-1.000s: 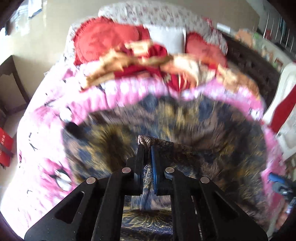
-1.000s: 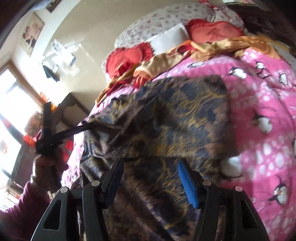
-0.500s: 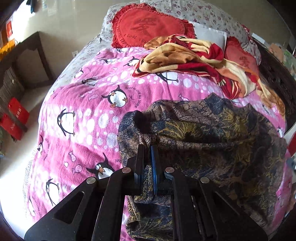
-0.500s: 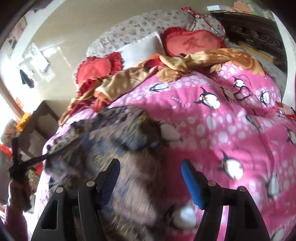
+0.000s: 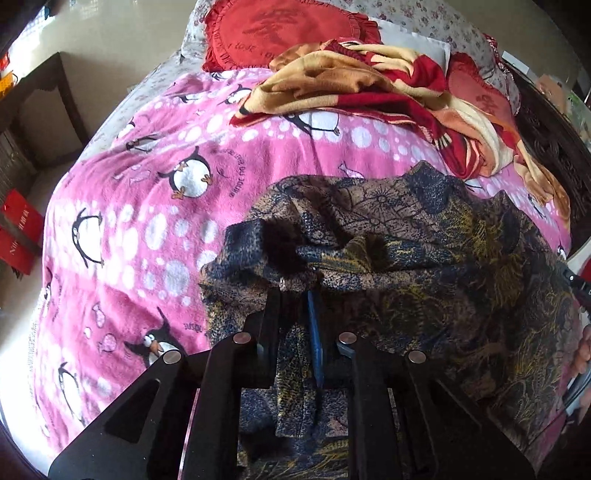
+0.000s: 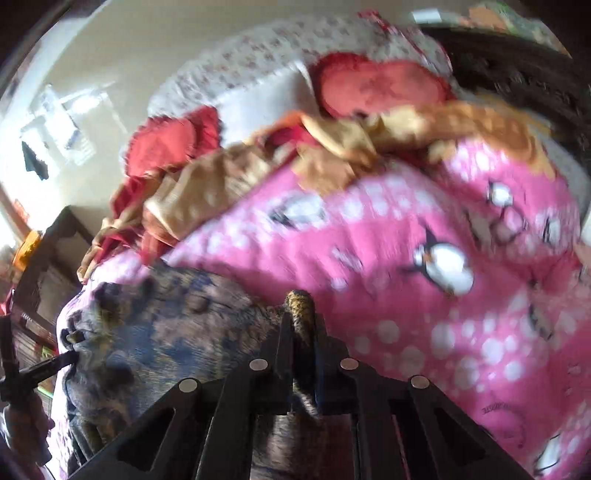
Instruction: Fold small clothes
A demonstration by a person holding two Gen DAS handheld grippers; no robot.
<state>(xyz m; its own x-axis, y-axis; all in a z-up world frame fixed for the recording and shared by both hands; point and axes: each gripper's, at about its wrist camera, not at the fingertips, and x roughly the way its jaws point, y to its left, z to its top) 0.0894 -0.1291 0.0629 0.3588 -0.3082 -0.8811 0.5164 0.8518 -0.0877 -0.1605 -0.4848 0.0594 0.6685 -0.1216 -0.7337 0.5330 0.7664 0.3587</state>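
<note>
Left gripper (image 5: 293, 325) fingers pinch edge of patterned garment (image 5: 424, 258), lower centre, crumpled on pink blanket (image 5: 147, 206). Right gripper (image 6: 301, 332) fingers pinch another fold. Risk: thin grip slips, bunched cloth folds crooked.

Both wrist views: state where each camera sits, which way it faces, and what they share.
Left wrist: on the left hand-held gripper, facing up the bed toward the red cushions; its fingers pinch the dark patterned garment.
Right wrist: on the right hand-held gripper, facing the same headboard end, blurred; it pinches a garment fold.
Shared: garment, pink penguin blanket, cushions.
</note>
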